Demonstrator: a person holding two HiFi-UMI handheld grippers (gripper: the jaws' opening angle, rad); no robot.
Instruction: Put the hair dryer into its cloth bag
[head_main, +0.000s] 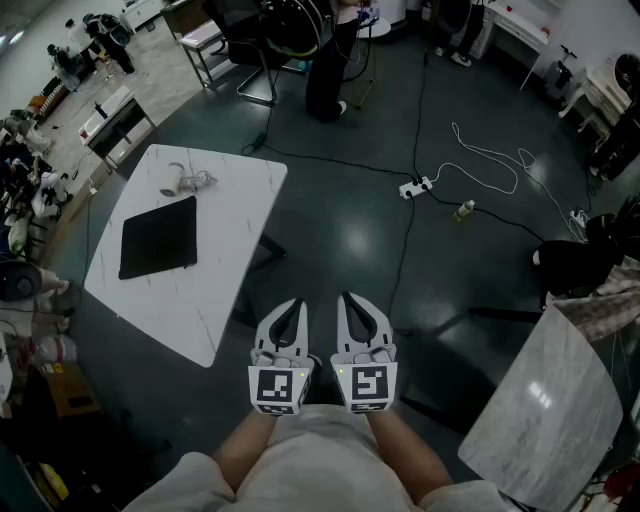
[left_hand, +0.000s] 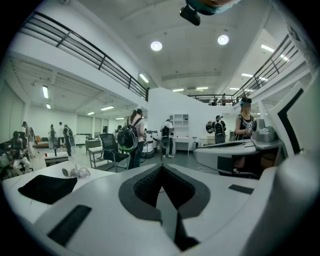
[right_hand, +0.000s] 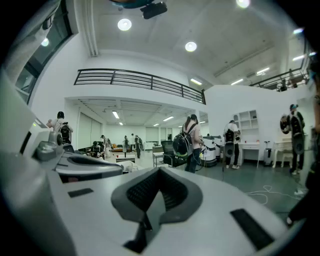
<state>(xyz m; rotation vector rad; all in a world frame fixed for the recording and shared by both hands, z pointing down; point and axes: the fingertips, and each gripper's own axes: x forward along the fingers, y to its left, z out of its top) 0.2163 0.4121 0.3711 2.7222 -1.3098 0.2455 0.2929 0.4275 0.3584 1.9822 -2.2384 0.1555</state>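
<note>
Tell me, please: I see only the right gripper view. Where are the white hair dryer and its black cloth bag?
Observer: Both lie on the white rectangular table, ahead of you, to the left.
Operator: Is the dryer inside the bag?
Observer: No. The white hair dryer lies beyond the flat black cloth bag, apart from it.
Operator: And the left gripper?
Observer: The left gripper is shut and empty, beside the right gripper.

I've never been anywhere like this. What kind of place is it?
Probably a big lab or workshop hall: a white power strip with loose cables on the dark floor, a black-railed upper balcony, and people wearing backpacks among white tables.
</note>
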